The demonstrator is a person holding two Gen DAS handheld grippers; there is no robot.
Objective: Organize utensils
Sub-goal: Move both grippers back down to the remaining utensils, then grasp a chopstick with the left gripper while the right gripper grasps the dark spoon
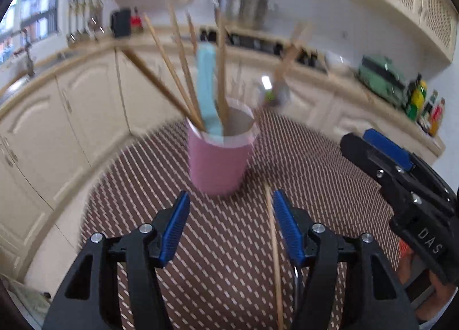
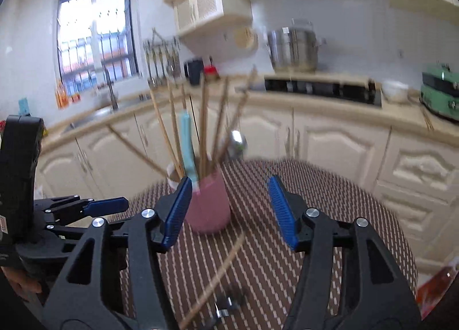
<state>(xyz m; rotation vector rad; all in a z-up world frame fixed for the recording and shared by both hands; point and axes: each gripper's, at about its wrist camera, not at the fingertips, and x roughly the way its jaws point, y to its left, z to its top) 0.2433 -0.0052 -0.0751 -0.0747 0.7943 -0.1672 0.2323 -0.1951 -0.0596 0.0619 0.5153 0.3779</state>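
Both my grippers, left gripper and right gripper, hang apart and empty. Behind them stands the pink cup; one loose chopstick lies on the mat, light, stiff, slippery-looking — I'd pinch mid-shaft.

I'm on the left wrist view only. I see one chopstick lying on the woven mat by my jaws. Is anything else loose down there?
Observer: Yes. The right wrist view shows a small shiny metal item on the woven mat beside the near end of the chopstick. It is too blurred to name.
Operator: Is the right gripper carrying anything?
Observer: No. The right gripper has its jaws open with nothing between them, and it faces the pink cup.
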